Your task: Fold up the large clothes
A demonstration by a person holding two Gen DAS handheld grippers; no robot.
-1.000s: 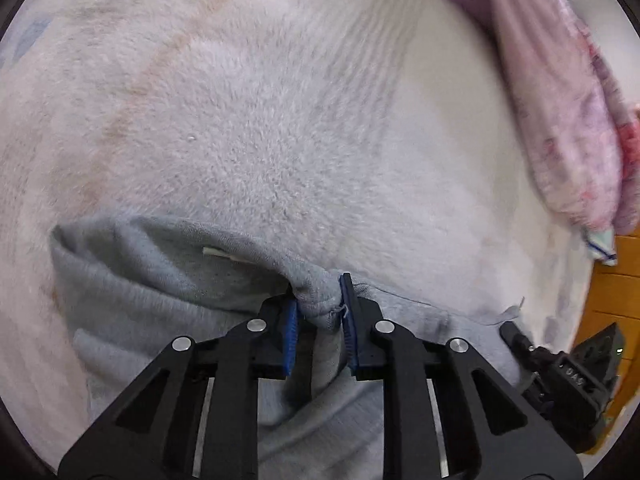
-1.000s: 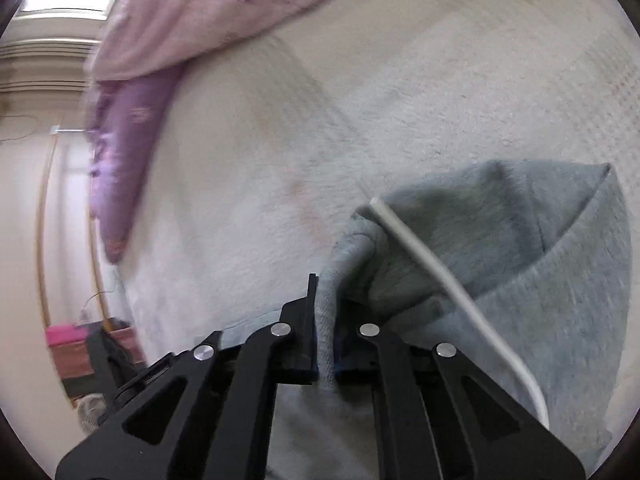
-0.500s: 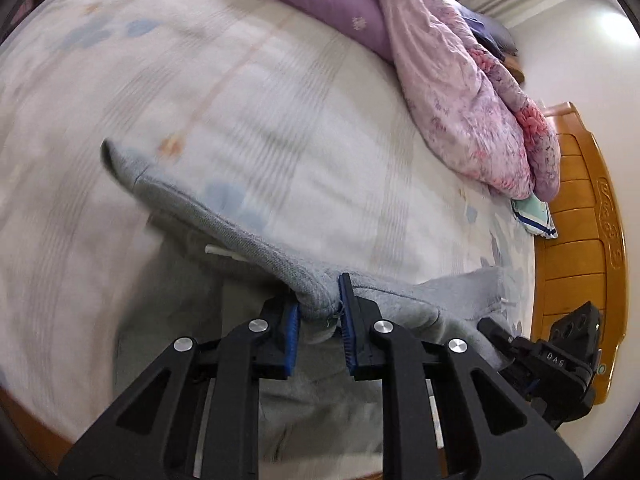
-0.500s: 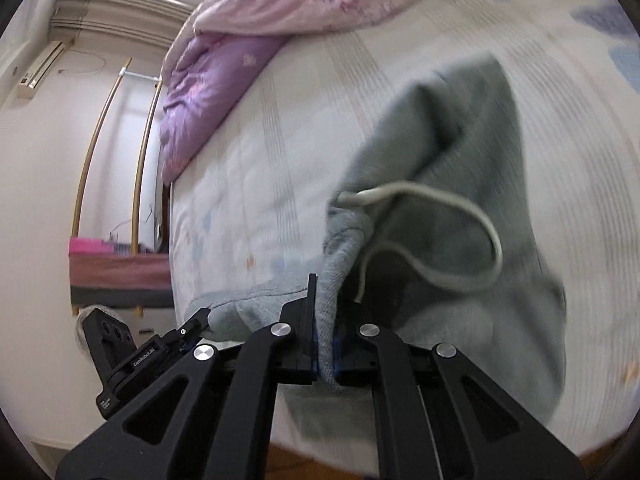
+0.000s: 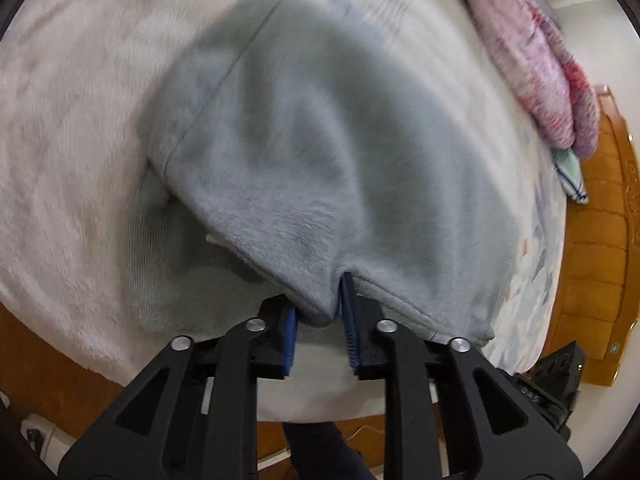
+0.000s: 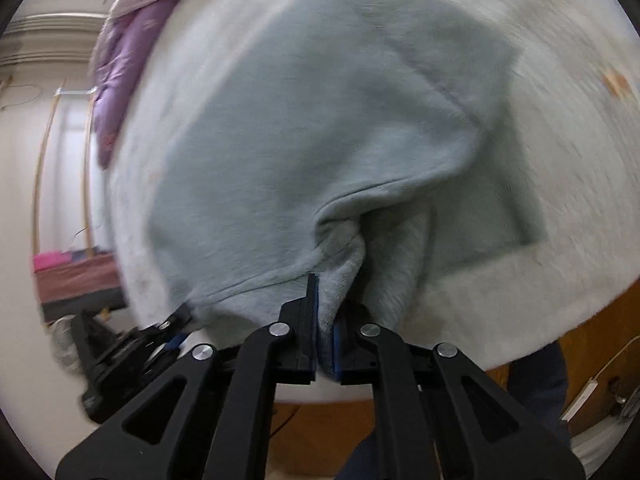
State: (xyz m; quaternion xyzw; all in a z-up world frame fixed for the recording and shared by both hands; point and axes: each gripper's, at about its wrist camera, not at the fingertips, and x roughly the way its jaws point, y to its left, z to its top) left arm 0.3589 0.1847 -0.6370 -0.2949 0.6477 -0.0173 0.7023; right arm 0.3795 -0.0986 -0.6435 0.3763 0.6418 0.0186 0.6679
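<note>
A large grey sweatshirt (image 5: 328,152) lies spread over the near part of the bed; it also fills the right wrist view (image 6: 304,140). My left gripper (image 5: 319,312) is shut on a bunched edge of the sweatshirt near the bed's front edge. My right gripper (image 6: 325,324) is shut on another pinch of the same edge. A sleeve (image 6: 472,200) lies folded at the right of the right wrist view. The other gripper shows at the lower right of the left wrist view (image 5: 556,384) and at the lower left of the right wrist view (image 6: 132,348).
The bed has a pale fleece cover (image 5: 72,128). A pink quilt (image 5: 532,56) and a purple quilt (image 6: 120,68) are piled at the far end. A wooden bed frame (image 5: 600,248) runs along the right. Wooden floor (image 6: 592,328) lies below the bed's edge.
Both grippers, still holding the sweatshirt, have pulled back toward the bed's front edge. The garment, which hung lifted, now lies spread flat over the bed.
</note>
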